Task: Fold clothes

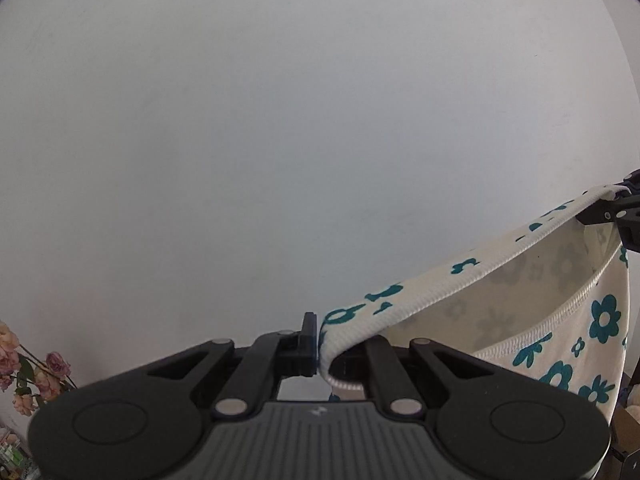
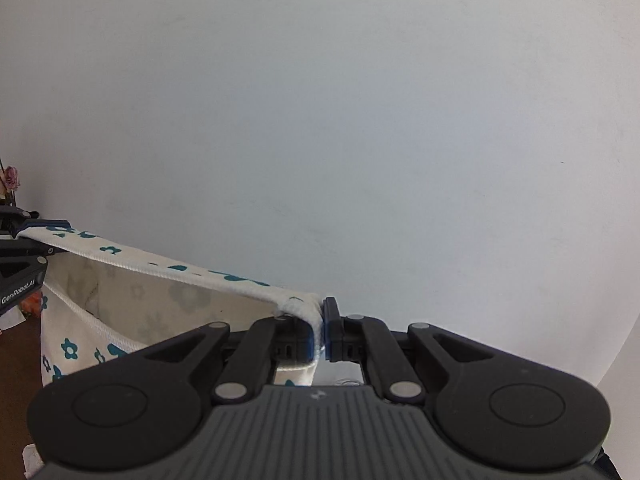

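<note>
a plain pale wall [image 1: 280,120] fills the background of both views. in front of it hangs a cream garment with a teal flower print [image 1: 500,280], raised in the air and stretched by its ribbed hem between the two tools, the rest of the cloth sagging below into an open pouch. the left gripper [image 1: 319,344] is clenched on one end of that hem; the right gripper [image 2: 323,330] is clenched on the other end, cloth pinched between its black fingers [image 2: 298,342]. a small bunch of pink flowers [image 1: 24,372] stands low at the left edge.
</note>
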Demonstrator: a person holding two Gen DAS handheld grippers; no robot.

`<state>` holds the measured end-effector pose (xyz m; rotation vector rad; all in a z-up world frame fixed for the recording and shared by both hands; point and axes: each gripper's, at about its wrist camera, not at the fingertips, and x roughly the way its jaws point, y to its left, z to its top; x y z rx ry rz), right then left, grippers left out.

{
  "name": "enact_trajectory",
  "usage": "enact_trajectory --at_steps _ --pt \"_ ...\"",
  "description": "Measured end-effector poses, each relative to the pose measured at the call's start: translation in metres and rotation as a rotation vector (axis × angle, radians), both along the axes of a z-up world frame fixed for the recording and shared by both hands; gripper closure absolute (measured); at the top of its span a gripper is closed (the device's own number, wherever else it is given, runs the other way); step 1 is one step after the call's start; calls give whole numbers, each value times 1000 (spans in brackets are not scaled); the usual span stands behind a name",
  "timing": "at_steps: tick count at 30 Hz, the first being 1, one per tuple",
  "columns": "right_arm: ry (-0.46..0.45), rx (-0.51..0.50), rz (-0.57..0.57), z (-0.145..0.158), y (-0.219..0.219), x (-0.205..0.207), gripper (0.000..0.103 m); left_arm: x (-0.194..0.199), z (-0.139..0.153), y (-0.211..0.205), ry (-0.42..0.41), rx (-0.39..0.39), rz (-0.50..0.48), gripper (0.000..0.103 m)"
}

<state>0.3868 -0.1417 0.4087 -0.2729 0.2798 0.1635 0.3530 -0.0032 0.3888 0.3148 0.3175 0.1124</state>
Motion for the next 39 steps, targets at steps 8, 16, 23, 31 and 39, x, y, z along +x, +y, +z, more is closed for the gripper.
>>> enact_trajectory --at_steps 8,16,23,31,39 --pt "-264 44 -48 60 24 7 99 -9 76 -7 -298 -42 56 100" --pt "-391 10 117 40 7 -58 99 -118 34 -11 -357 47 -58 99" --pt "-170 -159 309 -141 -15 -130 99 -206 -162 -31 -75 101 -214 99" --pt "275 -155 447 -389 -40 -279 99 -292 -411 -18 451 -119 -317 100" --pt "356 -66 428 -405 -69 -300 99 -303 -402 0 454 -134 -287 100"
